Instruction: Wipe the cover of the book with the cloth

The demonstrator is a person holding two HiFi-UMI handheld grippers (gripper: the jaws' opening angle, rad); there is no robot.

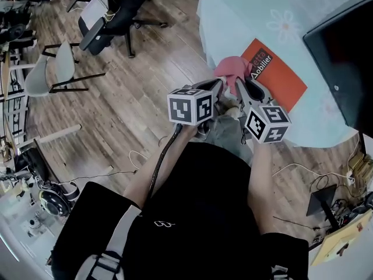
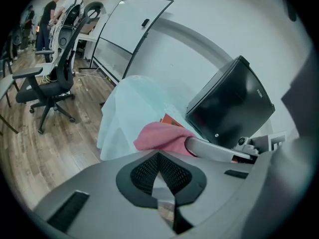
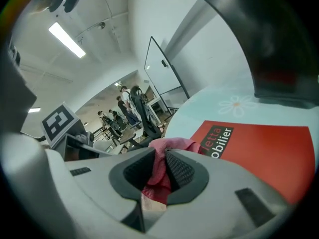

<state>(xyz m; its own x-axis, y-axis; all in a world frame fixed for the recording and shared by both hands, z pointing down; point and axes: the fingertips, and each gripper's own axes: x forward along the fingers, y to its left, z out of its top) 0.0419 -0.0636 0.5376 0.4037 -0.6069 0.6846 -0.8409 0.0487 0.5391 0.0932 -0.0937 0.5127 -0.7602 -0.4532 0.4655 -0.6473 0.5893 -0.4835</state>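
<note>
now | right claw pinching cloth | left claw closed, empty | book long axis diagonal

The cloth sits at the book's corner, book on table.

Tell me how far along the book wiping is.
Done: the right tongs are shut on the pink cloth. In hand: the cloth sits at the near corner of the red book. Remaining: the rest of the cover, lying bare beyond the cloth. The left tongs are shut and empty.
</note>
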